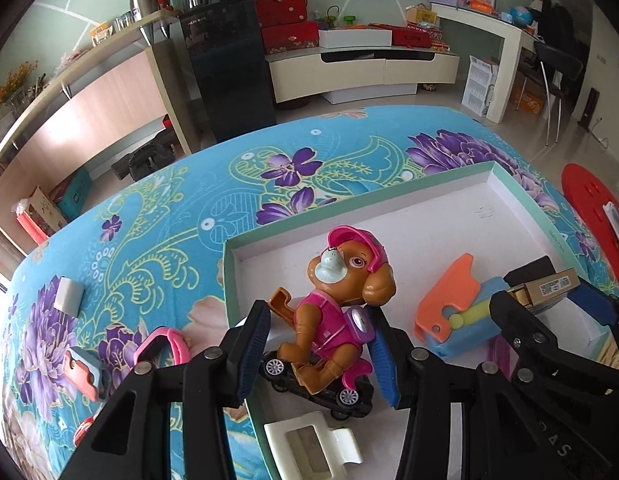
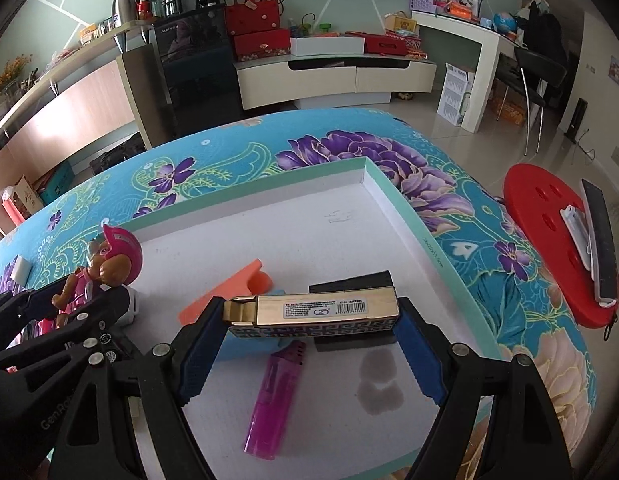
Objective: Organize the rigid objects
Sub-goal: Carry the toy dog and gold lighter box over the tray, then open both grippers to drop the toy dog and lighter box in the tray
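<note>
My left gripper [image 1: 315, 350] is shut on a brown toy dog [image 1: 341, 300] in a pink helmet, riding a small black car. It hangs over the left end of the shallow white tray [image 1: 489, 172] with a green rim. My right gripper [image 2: 309, 328] is shut on a long gold box [image 2: 313, 310] held crosswise over the tray [image 2: 365, 168]. Under the box lie a pink lighter [image 2: 273, 400], an orange and blue piece [image 2: 229, 292] and a black block [image 2: 351, 280]. The toy dog [image 2: 109, 268] also shows at the left of the right wrist view.
A white holder [image 1: 309, 448] lies in the tray's near corner. On the flowered cloth [image 1: 149, 220] left of the tray are a grey block [image 1: 69, 294], a pink ring [image 1: 165, 346] and an orange-blue piece [image 1: 85, 372]. A red stool [image 2: 557, 248] carrying flat items stands right.
</note>
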A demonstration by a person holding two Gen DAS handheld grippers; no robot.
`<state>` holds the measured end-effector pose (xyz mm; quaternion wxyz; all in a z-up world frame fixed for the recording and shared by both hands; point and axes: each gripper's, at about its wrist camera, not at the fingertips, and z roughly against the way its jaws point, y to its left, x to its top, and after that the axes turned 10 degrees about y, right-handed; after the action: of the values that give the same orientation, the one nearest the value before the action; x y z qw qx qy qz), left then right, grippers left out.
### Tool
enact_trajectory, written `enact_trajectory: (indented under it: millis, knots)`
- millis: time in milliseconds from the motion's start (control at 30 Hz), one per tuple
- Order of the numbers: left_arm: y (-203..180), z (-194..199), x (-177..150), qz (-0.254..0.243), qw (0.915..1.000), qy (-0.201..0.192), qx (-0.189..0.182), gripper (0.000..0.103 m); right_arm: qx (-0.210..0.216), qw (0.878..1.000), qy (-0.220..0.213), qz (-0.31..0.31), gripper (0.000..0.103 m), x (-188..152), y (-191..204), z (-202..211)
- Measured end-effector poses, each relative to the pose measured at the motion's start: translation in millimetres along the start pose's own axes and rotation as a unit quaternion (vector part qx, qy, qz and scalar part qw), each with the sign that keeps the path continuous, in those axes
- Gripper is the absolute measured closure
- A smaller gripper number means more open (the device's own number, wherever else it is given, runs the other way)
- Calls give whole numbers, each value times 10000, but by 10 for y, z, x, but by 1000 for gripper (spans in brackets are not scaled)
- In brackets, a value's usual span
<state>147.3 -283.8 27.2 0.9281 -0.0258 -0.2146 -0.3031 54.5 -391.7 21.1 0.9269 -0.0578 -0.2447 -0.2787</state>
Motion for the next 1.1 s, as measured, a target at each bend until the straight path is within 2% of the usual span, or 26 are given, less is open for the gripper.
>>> enact_trajectory:
  millis: [367,433,500,767,867,1100]
  knots:
    - [-88,4,-7,-64,9999,132,70,51,-163,9987,330,351,19,-76,5,35]
    - [-98,7,-10,-59,9998,143,99,49,-186,9983,397,389,19,-86,-6,19]
    - [-99,16,-8,-44,9998,159,127,42,-194,9978,474,413,19,-98,-11,-4]
    - [-57,75,-28,0,9996,152,222,38,-198,9960,638,592,19,-130,27,-36]
    - [5,106,-59,96,9995,146,266,31,-183,9961,616,604,19,-131,21,-5]
    - [147,181,-133,294,9984,123,460,29,-254,9960,605,599,19,-132,-20,34]
